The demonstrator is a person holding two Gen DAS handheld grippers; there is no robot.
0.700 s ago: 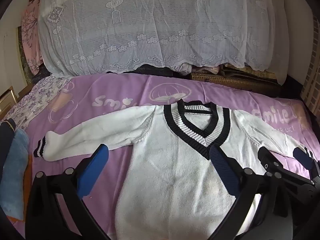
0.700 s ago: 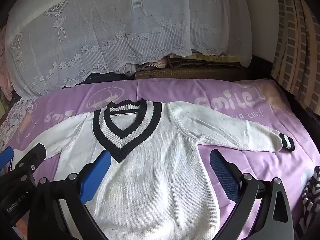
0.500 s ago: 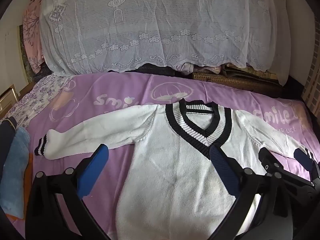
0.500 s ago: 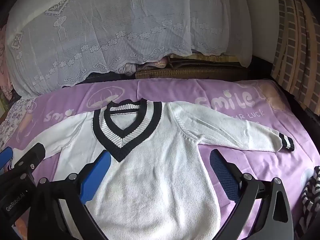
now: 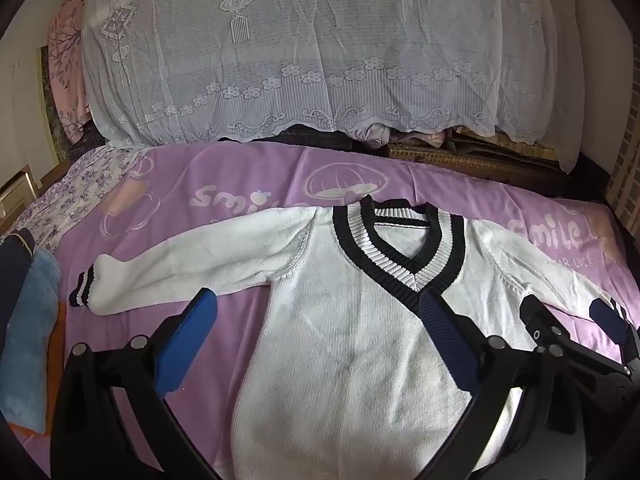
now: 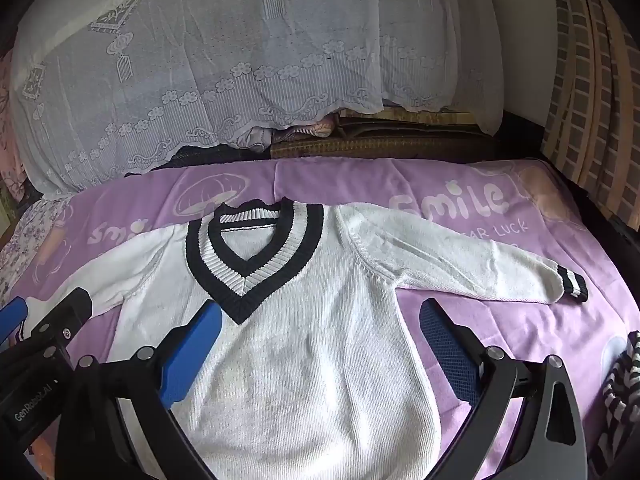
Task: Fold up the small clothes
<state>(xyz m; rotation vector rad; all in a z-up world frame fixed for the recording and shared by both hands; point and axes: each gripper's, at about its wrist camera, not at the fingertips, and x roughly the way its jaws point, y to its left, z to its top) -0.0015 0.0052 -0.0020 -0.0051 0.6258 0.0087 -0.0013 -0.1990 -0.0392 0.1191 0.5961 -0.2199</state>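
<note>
A small white knit sweater [image 5: 344,344] with a black-and-white V-neck collar lies flat, face up, on a purple blanket [image 5: 248,184], both sleeves spread out. It also shows in the right wrist view [image 6: 312,344]. My left gripper [image 5: 316,320] is open and empty, hovering over the sweater's left side and lower body. My right gripper [image 6: 320,324] is open and empty, hovering over the sweater's right side. The left sleeve's striped cuff [image 5: 82,290] lies at far left; the right cuff [image 6: 572,286] at far right.
A pile covered by white lace cloth [image 5: 320,52] rises behind the blanket. Blue and dark folded clothes [image 5: 28,332] lie at the left edge. A black-and-white striped garment [image 6: 620,392] lies at the right edge. A checked curtain [image 6: 592,80] hangs at right.
Both grippers have shifted very slightly over the sweater; the view drifts a little. Both stay open. The sweater has not moved.
</note>
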